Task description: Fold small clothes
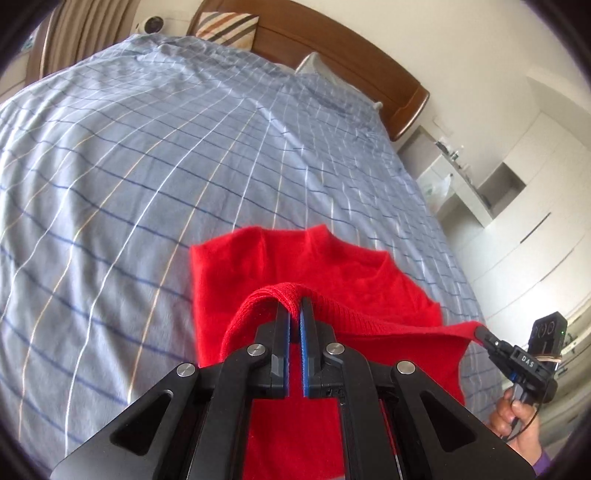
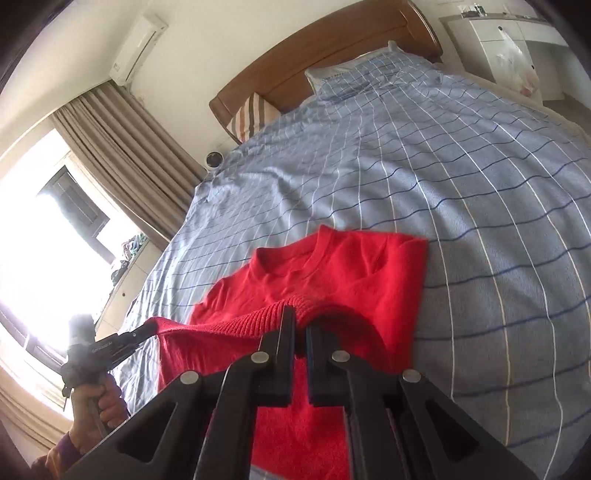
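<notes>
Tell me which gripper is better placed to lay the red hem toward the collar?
Neither clearly. The left gripper and right gripper are each shut on the ribbed hem of the red sweater, with the collar straight ahead. Probably both should move together.

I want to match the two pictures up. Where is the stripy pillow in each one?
Left wrist view: the stripy pillow is at the top, just left of the middle, leaning on the headboard.
Right wrist view: it sits upper left of the middle, at the headboard's left end.
Shared landmark: the brown wooden headboard behind it.
</notes>
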`<state>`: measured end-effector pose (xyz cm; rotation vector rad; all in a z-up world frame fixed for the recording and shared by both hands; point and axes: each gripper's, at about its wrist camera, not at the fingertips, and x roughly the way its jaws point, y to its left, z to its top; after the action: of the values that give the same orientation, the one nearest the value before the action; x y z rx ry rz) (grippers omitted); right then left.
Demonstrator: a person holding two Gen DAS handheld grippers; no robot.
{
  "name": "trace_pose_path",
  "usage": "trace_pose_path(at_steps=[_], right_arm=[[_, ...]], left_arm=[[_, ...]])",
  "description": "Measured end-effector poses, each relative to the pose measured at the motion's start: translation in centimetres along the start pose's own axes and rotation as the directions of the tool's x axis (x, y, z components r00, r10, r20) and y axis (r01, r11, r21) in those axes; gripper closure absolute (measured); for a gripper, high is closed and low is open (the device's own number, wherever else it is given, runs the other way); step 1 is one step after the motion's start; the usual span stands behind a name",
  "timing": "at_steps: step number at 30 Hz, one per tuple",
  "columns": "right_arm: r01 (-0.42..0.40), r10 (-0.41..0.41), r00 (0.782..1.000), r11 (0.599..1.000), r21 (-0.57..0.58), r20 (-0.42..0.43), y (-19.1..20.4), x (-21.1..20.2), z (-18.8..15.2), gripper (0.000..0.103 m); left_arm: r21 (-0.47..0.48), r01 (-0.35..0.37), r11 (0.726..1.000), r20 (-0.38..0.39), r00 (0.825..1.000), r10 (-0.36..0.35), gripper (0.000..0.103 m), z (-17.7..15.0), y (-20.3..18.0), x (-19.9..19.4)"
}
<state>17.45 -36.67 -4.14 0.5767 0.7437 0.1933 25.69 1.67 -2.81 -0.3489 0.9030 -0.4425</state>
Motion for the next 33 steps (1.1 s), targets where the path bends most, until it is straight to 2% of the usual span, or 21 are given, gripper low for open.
trace_pose_path(at_steps=[5,8,10,11,12,13,14,15,18,23,28,31,33], right_arm=[[0.066,-0.064,0.997,0.997,0.049,-0.033,-3.3,5.2,3.1,0.098],[0.076,-0.072,0.996,0.995,0.068,-0.053,-4.8,7.7,4.2,0.098],[0.071,-0.064,0.995,0.993,0.095,-0.072,-5.8,9.2,4.5,0.097],[0.070,-0.063,0.995,0.992,0.109,-0.075,-6.2,9.7,4.5,0.095],[0.076,-0.067,0.995,0.989,0.123,-0.074,-6.5,10.0,4.5,0.091],[0.088,-0.078,0.994,0.986,0.142,-0.073,-6.8,10.2,4.5,0.077],[0.095,-0.086,0.994,0.982,0.160,-0.065,-7.1,10.0,4.5,0.061],[0.100,-0.092,0.994,0.980,0.172,-0.052,-7.1,9.6,4.4,0.055],[0.107,-0.107,0.994,0.985,0.135,-0.011,-6.6,7.6,4.4,0.052],[0.138,-0.138,0.990,0.990,-0.017,-0.007,-3.7,3.9,3.3,0.052],[0.165,-0.164,0.986,0.979,-0.121,0.019,-0.2,-1.0,-2.9,0.044],[0.233,-0.227,0.972,0.955,-0.184,0.052,1.2,-3.3,-7.3,0.043],[0.257,-0.250,0.966,0.948,-0.187,0.062,1.3,-4.4,-9.8,0.040]], left_arm=[[0.013,-0.077,0.997,-0.032,0.997,0.077,0.101,2.7,0.4,4.9],[0.009,-0.119,0.993,-0.042,0.992,0.120,0.100,3.6,0.8,7.0],[-0.008,-0.174,0.985,-0.049,0.984,0.173,0.092,4.1,1.5,8.3],[-0.023,-0.214,0.977,-0.053,0.976,0.213,0.084,4.3,2.0,8.6],[-0.044,-0.239,0.970,-0.062,0.970,0.236,0.060,4.5,2.5,8.9],[-0.069,-0.257,0.964,-0.067,0.965,0.253,0.037,4.7,3.0,8.8],[-0.095,-0.270,0.958,-0.055,0.963,0.265,0.030,4.8,3.5,8.3],[-0.113,-0.267,0.957,-0.030,0.964,0.265,0.026,4.8,3.8,7.6],[-0.101,-0.249,0.963,0.004,0.968,0.251,0.023,4.7,4.0,5.5],[0.026,-0.230,0.973,0.010,0.973,0.230,0.019,1.9,1.9,1.7],[0.156,-0.236,0.959,0.006,0.971,0.238,0.011,-3.9,0.1,-2.9],[0.180,-0.251,0.951,0.002,0.967,0.255,0.010,-7.7,-0.2,-5.2],[0.171,-0.255,0.952,-0.004,0.966,0.260,0.010,-10.1,-0.1,-6.3]])
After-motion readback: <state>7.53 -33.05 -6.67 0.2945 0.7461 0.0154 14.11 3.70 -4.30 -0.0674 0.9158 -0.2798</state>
